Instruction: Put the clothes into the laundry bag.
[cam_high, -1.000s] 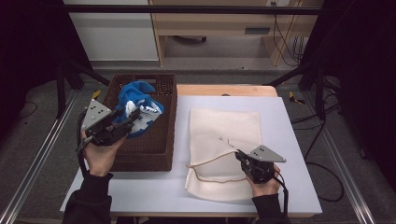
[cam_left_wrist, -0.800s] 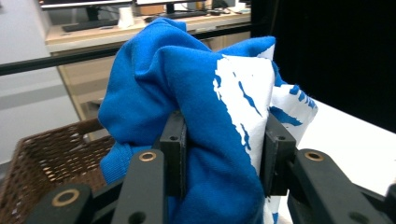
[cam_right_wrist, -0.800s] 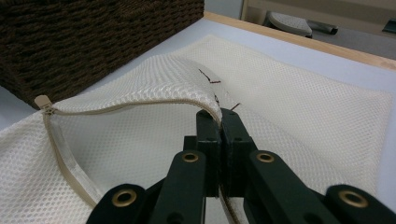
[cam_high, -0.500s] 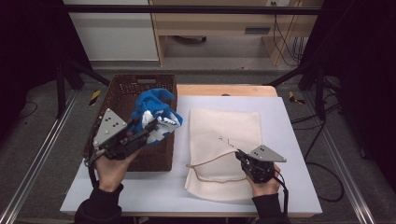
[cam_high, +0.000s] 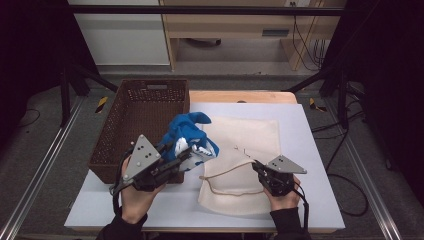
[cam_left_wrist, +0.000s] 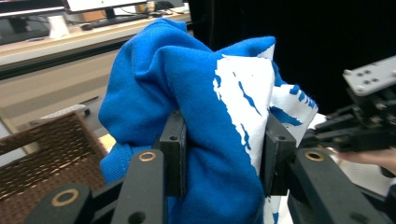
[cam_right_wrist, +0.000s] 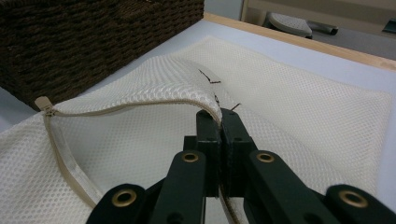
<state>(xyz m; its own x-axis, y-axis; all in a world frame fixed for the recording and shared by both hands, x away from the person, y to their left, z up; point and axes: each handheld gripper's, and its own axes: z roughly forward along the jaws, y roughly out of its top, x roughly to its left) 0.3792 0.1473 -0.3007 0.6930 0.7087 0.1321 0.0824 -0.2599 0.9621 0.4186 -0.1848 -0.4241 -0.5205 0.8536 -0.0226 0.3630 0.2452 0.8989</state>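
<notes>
A blue garment with white print (cam_high: 187, 136) (cam_left_wrist: 196, 107) hangs in the air between the basket and the bag, and my left gripper (cam_high: 182, 161) (cam_left_wrist: 224, 154) is shut on it. A cream mesh laundry bag (cam_high: 240, 155) (cam_right_wrist: 299, 107) lies flat on the white table, its zipped mouth facing the near left. My right gripper (cam_high: 259, 172) (cam_right_wrist: 219, 122) is shut on the upper edge of that mouth and holds it lifted, so the opening gapes toward the garment.
A dark brown wicker basket (cam_high: 125, 125) (cam_right_wrist: 93, 37) stands on the table's left side. The white tabletop (cam_high: 310, 150) ends in a wooden strip at the back. Metal rails run along both sides of the table.
My left gripper has carried the blue garment up out of the basket and to the right, toward the bag's mouth. The right gripper has kept still, holding the bag's edge.
</notes>
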